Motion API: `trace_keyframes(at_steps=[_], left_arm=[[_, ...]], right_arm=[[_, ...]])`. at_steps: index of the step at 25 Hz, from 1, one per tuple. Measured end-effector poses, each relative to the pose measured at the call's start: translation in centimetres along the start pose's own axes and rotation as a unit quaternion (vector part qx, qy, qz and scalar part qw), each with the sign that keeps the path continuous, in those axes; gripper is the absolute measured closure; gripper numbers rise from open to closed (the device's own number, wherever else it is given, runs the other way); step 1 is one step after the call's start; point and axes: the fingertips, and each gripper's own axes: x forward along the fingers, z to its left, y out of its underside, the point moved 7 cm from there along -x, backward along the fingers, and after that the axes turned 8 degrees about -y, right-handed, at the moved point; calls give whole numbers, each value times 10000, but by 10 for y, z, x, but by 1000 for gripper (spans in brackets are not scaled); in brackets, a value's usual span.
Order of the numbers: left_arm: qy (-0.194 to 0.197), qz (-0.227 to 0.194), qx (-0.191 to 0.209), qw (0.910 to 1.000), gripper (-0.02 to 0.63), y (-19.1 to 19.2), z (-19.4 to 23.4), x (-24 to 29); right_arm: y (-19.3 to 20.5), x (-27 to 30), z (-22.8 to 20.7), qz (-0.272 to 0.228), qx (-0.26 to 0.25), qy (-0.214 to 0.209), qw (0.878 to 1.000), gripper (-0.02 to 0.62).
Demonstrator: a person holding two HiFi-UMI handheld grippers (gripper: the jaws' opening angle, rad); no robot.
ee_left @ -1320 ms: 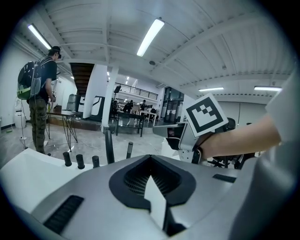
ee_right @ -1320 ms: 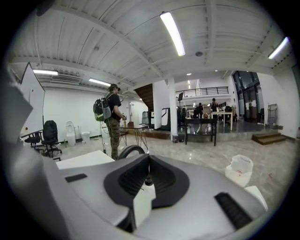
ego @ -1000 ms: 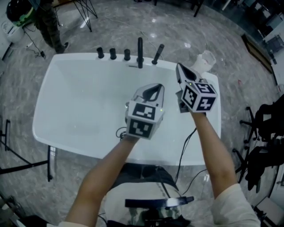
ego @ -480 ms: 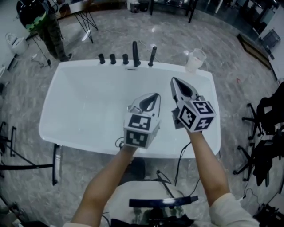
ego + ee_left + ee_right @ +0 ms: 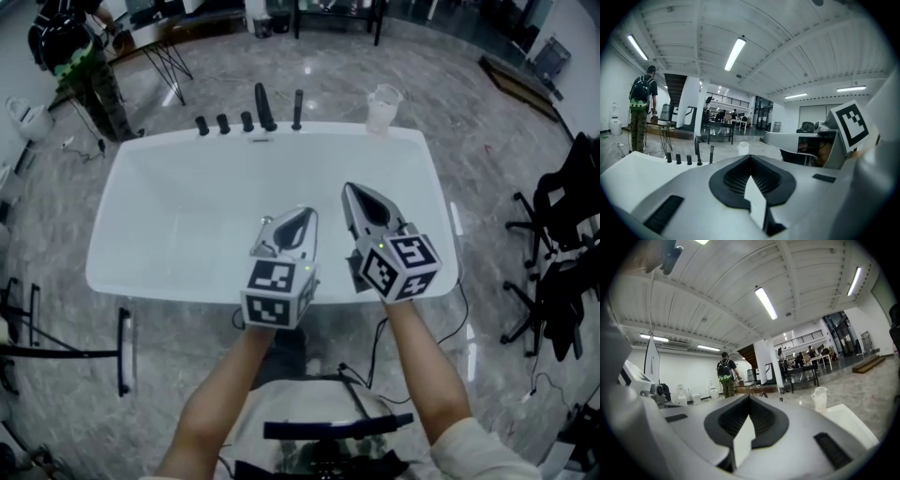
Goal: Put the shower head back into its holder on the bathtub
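The black shower head point(image 5: 297, 108) stands upright on the far rim of the white bathtub point(image 5: 122, 272), right of the taller black spout point(image 5: 264, 105); the left gripper view shows the shower head point(image 5: 711, 153) far ahead. My left gripper point(image 5: 307, 214) hangs over the tub's near half, jaws together with nothing in them. My right gripper point(image 5: 349, 189) is beside it on the right, also shut and holding nothing. Both point toward the far rim and are well short of the fixtures. In the gripper views, each gripper's tips, left point(image 5: 750, 157) and right point(image 5: 750, 397), meet.
Three black knobs point(image 5: 223, 123) line the rim left of the spout. A clear plastic jug point(image 5: 380, 108) stands at the tub's far right corner. A person with a backpack point(image 5: 84, 66) stands beyond the far left. Black chairs point(image 5: 562, 262) are at the right, and a black stand point(image 5: 122, 349) at the near left.
Both grippers have drawn back from the middle of the tub toward its near rim, staying shut. The fixtures now lie farther from them.
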Motion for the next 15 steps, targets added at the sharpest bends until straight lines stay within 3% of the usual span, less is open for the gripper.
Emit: trace_keyframes(at_steps=[8, 15], left_arm=[[-66, -210, 264, 9994, 601, 1, -33, -54], [-7, -214, 331, 9992, 601, 7, -33, -94]], right_arm=[[6, -58, 35, -217, 43, -25, 9998, 592], [9, -87, 85, -278, -19, 109, 9996, 592]])
